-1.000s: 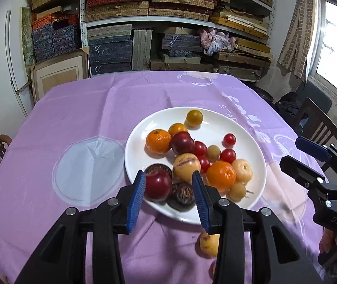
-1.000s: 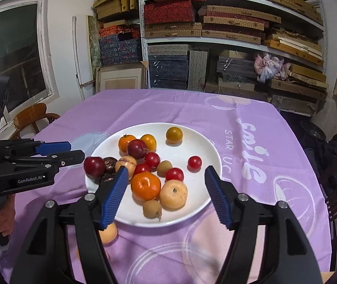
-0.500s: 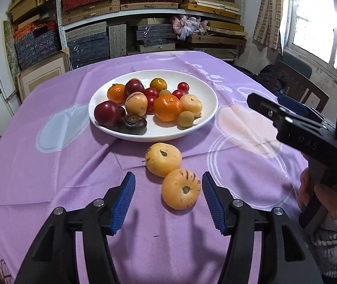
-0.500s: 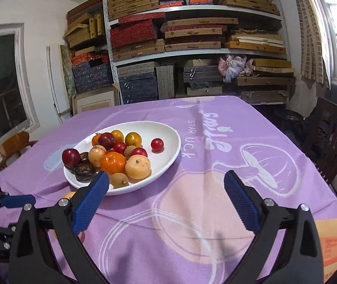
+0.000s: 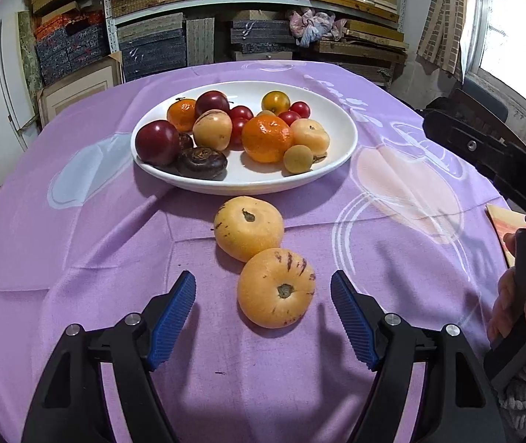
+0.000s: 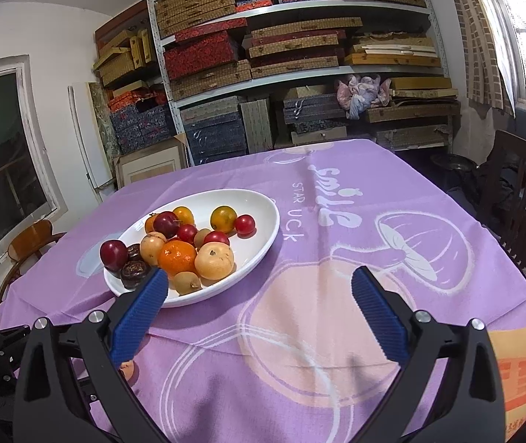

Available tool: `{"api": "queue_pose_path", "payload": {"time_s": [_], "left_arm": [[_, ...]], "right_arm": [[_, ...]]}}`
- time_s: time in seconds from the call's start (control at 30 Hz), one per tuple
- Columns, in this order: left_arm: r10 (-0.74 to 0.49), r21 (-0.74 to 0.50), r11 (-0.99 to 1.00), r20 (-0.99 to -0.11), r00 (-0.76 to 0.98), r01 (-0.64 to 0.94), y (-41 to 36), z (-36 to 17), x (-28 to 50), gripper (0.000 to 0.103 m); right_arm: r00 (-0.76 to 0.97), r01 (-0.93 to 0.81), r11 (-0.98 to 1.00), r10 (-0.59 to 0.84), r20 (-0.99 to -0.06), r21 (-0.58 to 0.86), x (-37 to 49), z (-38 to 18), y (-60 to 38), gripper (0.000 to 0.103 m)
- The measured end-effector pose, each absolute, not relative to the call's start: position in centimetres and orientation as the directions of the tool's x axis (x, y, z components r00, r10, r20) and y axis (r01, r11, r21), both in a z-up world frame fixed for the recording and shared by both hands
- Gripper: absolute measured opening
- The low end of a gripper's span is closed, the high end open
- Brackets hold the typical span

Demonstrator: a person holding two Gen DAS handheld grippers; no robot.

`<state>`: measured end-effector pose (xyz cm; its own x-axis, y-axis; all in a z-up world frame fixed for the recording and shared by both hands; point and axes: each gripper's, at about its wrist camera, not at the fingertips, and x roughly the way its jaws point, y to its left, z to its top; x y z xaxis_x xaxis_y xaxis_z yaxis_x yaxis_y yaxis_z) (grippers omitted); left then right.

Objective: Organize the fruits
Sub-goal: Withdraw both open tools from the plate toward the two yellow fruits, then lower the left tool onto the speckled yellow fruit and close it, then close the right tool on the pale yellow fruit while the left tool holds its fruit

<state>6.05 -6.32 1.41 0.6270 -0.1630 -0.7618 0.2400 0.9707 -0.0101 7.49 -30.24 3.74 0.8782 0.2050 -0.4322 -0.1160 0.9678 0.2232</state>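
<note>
Plate [image 5: 336,162]: mostly filled. Two melons [image 5: 275,288] outstanding at its 6 o'clock. Left gripper [image 5: 263,317], right gripper [image 6: 259,306]: jaws just opened, empty.

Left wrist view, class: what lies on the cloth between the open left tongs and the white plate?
Two yellow-orange fruits: a purple-streaked one just ahead of the left tongs, then a plainer one touching it, nearer the white plate.

Just ahead of my left tool [image 5: 263,317] sit two yellow-orange fruits [image 5: 275,288] streaked purple; beyond, a white plate [image 5: 340,129] of red, orange and dark fruit, on lilac cloth [image 5: 78,243].
</note>
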Motion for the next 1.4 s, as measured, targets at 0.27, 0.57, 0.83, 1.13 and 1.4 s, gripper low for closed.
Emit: {"api": "queue_pose_path", "payload": {"time_s": [0.27, 0.57, 0.83, 1.13, 1.4], "left_arm": [[-0.117, 0.01, 0.983, -0.734, 0.669, 0.183, -4.0, 1.9, 6.1, 0.081], [-0.187, -0.044, 0.969, -0.777, 0.601, 0.244, -3.6, 1.2, 5.8, 0.081], [-0.205, -0.084, 0.97, -0.794, 0.572, 0.23, -3.4, 0.2, 6.7, 0.07], [-0.224, -0.105, 0.967, -0.78, 0.584, 0.231, -2.1, 0.6, 6.4, 0.06], [-0.258, -0.146, 0.961, -0.785, 0.564, 0.235, -1.3, 0.4, 6.8, 0.047]], "right_arm": [[0.872, -0.113, 0.967, 0.206, -0.444, 0.227, 7.7, 3.6, -30.1, 0.098], [0.863, -0.115, 0.969, 0.206, -0.461, 0.218, 7.9, 3.2, -29.8, 0.098], [0.86, -0.113, 0.968, 0.209, -0.466, 0.226, 8.0, 2.9, -29.8, 0.098], [0.857, -0.113, 0.968, 0.21, -0.471, 0.225, 8.2, 2.6, -29.8, 0.098], [0.854, -0.112, 0.968, 0.209, -0.477, 0.225, 8.4, 2.4, -29.8, 0.098]]}}
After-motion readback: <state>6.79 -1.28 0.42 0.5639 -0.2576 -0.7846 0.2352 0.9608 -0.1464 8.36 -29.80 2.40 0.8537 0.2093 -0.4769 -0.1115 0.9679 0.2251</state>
